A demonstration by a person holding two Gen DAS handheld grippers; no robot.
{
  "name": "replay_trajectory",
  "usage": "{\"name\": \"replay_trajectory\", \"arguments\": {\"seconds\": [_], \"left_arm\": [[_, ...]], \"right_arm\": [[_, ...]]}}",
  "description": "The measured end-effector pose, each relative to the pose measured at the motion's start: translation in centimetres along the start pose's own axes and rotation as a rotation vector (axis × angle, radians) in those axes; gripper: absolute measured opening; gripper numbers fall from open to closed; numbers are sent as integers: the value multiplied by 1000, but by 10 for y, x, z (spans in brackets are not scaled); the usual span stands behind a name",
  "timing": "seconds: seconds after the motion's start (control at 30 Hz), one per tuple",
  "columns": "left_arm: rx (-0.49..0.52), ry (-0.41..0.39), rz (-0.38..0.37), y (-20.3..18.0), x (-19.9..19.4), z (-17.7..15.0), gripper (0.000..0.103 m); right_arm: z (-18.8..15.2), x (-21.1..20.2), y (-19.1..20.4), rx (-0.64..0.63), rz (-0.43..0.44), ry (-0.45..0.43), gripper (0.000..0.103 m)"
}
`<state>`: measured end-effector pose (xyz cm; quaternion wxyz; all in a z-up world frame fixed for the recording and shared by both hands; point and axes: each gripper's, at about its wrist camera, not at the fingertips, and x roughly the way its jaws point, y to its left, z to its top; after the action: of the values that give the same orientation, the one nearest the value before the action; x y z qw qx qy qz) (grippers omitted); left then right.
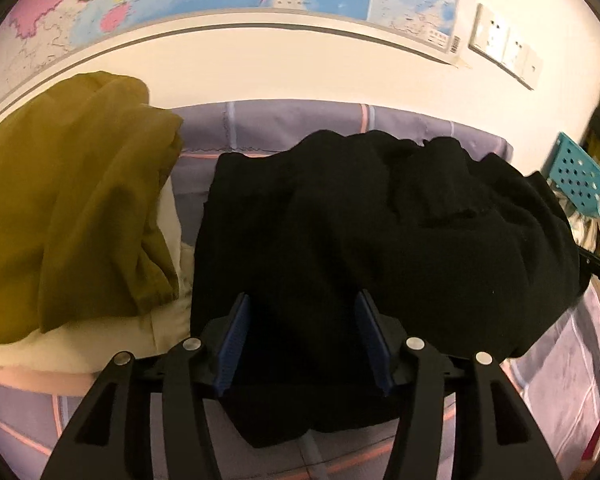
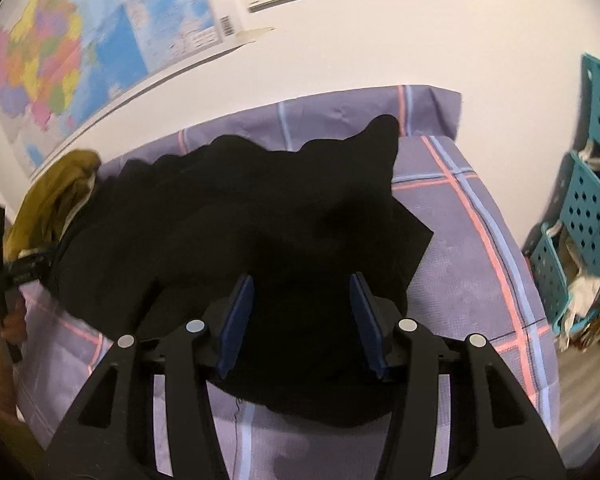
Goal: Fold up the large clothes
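Over at the left edge of the bed (image 1: 420, 120) there's a mustard garment (image 1: 80, 200) heaped on a cream one (image 1: 100, 344), so leave those alone for now. The black garment (image 1: 380, 220) is bunched in the middle of the checked bedsheet, still lumpy, nowhere near flat.

The left gripper (image 1: 302, 344) sits over its near hem with the jaws spread wide, nothing pinched. The right gripper (image 2: 302, 320) is the same, wide and empty, above the hem closer to the bed's right edge, by the teal baskets (image 2: 592, 208).

My take: grab only the top layer right at the hem, both sides evenly, then pull apart and smooth it out before folding. Black-on-black hides the layers, so go slow.
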<state>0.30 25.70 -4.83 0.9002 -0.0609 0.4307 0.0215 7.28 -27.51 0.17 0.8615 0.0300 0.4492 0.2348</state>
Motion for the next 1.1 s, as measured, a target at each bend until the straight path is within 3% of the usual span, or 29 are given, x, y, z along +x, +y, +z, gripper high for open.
{"name": "replay_trajectory", "arguments": {"seconds": [0.27, 0.4, 0.77, 0.97, 1.1], "left_arm": [[3, -37, 59, -10, -32, -18, 54], [-2, -45, 78, -18, -41, -30, 59], [-9, -31, 67, -28, -30, -40, 66], [-24, -30, 73, -28, -36, -43, 67], [-54, -28, 16, -20, -50, -51, 67]], "right_arm": [[-9, -32, 12, 25, 60, -51, 62], [-13, -44, 22, 12, 105, -71, 62], [-24, -2, 48, -34, 96, 7, 66], [-24, -14, 46, 1, 115, 1, 66], [-29, -32, 43, 30, 162, 0, 69]]}}
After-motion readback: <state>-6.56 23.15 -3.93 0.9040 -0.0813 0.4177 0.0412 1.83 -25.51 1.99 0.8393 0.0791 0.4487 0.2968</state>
